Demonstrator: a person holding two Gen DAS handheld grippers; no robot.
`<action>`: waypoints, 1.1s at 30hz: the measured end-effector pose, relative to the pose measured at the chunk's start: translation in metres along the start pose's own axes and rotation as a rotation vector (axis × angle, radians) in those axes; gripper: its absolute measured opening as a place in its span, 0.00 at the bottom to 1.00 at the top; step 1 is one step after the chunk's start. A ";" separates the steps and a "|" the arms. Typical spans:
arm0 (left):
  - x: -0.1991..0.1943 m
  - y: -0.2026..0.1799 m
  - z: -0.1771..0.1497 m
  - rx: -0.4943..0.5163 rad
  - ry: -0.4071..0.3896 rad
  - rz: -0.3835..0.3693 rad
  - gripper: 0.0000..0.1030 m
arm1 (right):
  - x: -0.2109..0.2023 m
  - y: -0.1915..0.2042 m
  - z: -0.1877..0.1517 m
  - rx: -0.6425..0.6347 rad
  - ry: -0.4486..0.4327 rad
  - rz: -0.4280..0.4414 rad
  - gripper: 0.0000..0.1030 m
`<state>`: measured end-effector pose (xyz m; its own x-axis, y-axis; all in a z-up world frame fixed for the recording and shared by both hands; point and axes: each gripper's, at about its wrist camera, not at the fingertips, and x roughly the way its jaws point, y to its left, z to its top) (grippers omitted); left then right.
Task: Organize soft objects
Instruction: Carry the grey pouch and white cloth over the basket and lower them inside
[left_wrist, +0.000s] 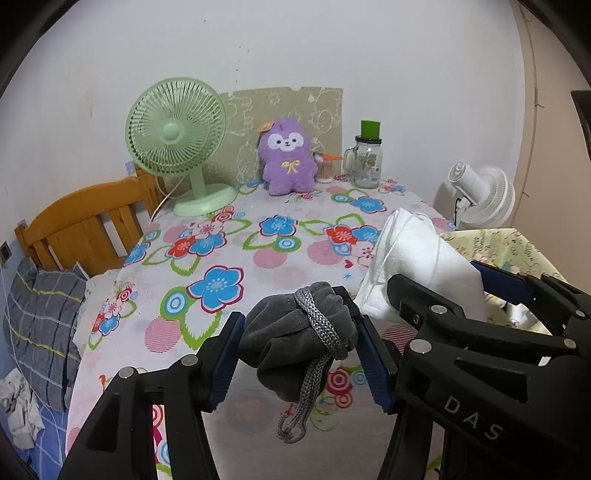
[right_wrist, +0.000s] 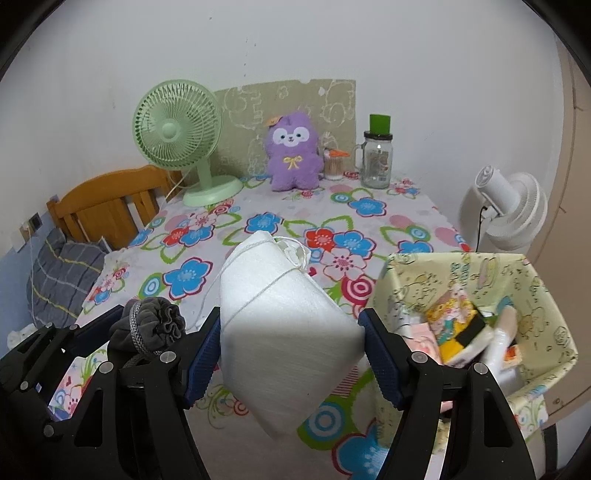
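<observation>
A: Grey drawstring pouch (left_wrist: 295, 332): matt velvety cloth, braided cord. White drawstring bag (right_wrist: 284, 332): fibrous non-woven fabric, thin string.

B: Pale yellow printed basket (right_wrist: 546, 332), 3 o'clock: slightly glossy coated cloth. Gripper frames: matt black plastic; blue pads (right_wrist: 201, 354), ribbed.

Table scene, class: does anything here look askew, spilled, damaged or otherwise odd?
Nothing spilled or broken. One oddity: the tan cartoon board behind the purple plush has a ragged, notched top edge. The basket contents lie jumbled.
</observation>
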<state>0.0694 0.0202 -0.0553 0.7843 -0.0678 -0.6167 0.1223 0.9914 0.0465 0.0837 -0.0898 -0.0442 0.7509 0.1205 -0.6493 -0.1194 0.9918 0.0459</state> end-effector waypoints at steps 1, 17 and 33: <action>-0.003 -0.002 0.001 0.002 -0.004 -0.001 0.60 | -0.003 -0.001 0.000 0.001 -0.004 0.001 0.73; -0.035 -0.044 0.015 0.049 -0.056 -0.043 0.60 | -0.049 -0.037 0.007 0.014 -0.061 -0.023 0.73; -0.034 -0.100 0.031 0.114 -0.068 -0.110 0.60 | -0.066 -0.088 0.015 0.037 -0.078 -0.066 0.73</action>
<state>0.0489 -0.0803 -0.0145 0.8012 -0.1860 -0.5688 0.2743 0.9589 0.0728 0.0545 -0.1846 0.0054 0.8050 0.0565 -0.5906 -0.0449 0.9984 0.0343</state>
